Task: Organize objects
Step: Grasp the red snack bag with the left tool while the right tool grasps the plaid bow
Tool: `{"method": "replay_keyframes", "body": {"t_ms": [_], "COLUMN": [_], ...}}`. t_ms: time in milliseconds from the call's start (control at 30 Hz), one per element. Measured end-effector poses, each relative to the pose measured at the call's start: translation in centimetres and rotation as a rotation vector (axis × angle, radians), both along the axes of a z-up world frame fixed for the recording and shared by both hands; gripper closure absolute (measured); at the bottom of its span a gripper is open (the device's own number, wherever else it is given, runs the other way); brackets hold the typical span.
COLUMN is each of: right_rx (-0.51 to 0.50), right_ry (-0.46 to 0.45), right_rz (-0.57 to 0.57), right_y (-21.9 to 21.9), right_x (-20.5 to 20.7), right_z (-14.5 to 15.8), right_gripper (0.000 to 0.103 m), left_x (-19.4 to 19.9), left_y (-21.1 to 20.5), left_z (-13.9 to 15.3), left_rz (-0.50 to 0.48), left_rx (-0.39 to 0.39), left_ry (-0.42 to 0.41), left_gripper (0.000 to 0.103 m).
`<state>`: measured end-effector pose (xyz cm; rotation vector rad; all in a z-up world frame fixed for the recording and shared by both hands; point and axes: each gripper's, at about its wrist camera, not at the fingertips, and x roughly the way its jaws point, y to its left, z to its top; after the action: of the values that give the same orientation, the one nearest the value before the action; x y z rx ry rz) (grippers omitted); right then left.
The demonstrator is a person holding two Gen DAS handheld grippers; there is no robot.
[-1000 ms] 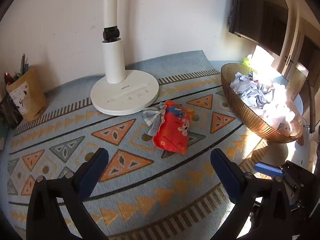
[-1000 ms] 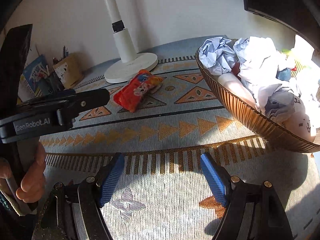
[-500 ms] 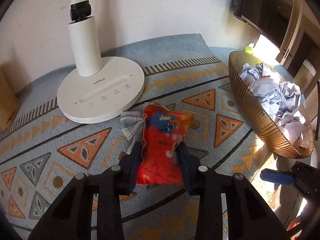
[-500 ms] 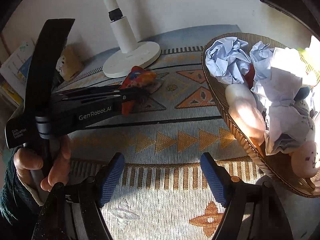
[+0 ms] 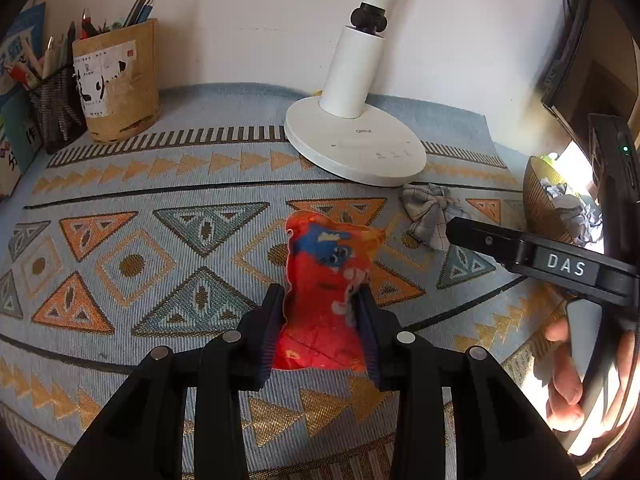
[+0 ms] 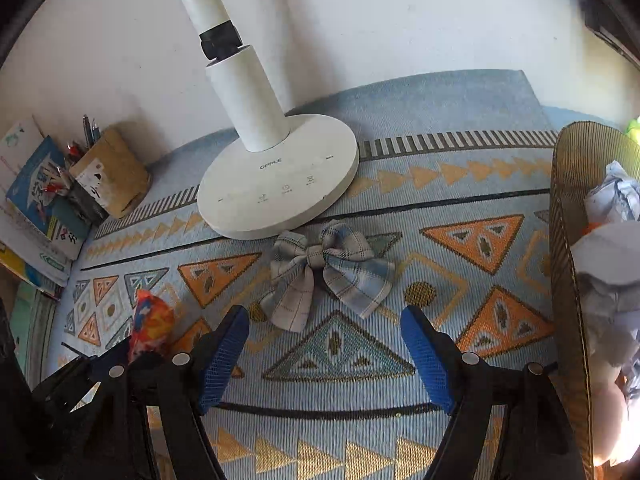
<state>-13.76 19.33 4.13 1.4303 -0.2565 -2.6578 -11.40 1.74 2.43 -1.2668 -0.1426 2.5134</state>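
Note:
My left gripper is shut on a red snack packet and holds it over the patterned cloth; the packet also shows in the right wrist view. A grey plaid bow lies on the cloth in front of the lamp base; it also shows in the left wrist view. My right gripper is open and empty, its blue-padded fingers just short of the bow on either side. It enters the left wrist view from the right.
A white desk lamp stands at the back. An amber ribbed basket of crumpled paper is at the right. A brown pen holder, a mesh cup and books stand at the back left.
My left gripper has carried the red packet left, uncovering the bow. My right gripper has moved forward and left up to the bow, still open.

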Motion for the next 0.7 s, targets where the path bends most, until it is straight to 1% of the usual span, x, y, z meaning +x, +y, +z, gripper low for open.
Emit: {"method": "replay_keyframes", "body": {"t_ms": [67,200,233,300,333,367,433,467,567,633,700], "right_rx": [0.027,0.063,0.086,0.153,0.172,0.154,0.119,0.099,0.099,0.065,0.029], "right_ry": [0.01,0.007,0.024,0.044,0.058,0.068,0.066,0.057,0.059,0.061,0.051], "right_rz": [-0.007,-0.013,-0.012,-0.015,-0.02,-0.015,0.013,0.021,0.051,0.082,0.103], "right_y": [-0.3,-0.9,-1.1,-1.8,-1.9,-1.8,-1.7,-1.5,-1.3,-0.8,0.1], "right_x": [-1.0,-2.6,-2.6,-2.6,-2.4,-2.3,-2.2,-2.0,-0.2,2.0,4.8], "right_z": [-0.2,-1.0,-1.0,-1.1,-1.1,-1.1,-0.8,-0.6,0.2,0.8,1.5], "right_gripper": [0.026,0.026,0.028,0.04,0.05,0.064,0.089,0.089,0.09,0.09,0.09], "left_x": [0.0,0.3,0.3,0.2,0.3,0.3,0.4,0.5,0.9,1.3,1.8], "left_y": [-0.2,0.1,0.2,0.2,0.2,0.3,0.4,0.5,0.8,0.9,1.2], "left_z": [0.1,0.3,0.3,0.3,0.2,0.2,0.2,0.3,0.5,0.7,0.9], "left_rz": [0.006,0.003,-0.001,-0.004,-0.002,-0.001,-0.001,-0.001,-0.006,-0.006,-0.011], "left_rx": [0.012,0.0,-0.001,-0.002,-0.004,-0.006,-0.015,-0.023,-0.049,-0.068,-0.074], "left_ry": [0.008,0.028,0.028,0.027,0.026,0.026,0.031,0.036,0.054,0.064,0.054], "left_gripper": [0.07,0.07,0.07,0.07,0.07,0.07,0.07,0.07,0.07,0.07,0.07]}}
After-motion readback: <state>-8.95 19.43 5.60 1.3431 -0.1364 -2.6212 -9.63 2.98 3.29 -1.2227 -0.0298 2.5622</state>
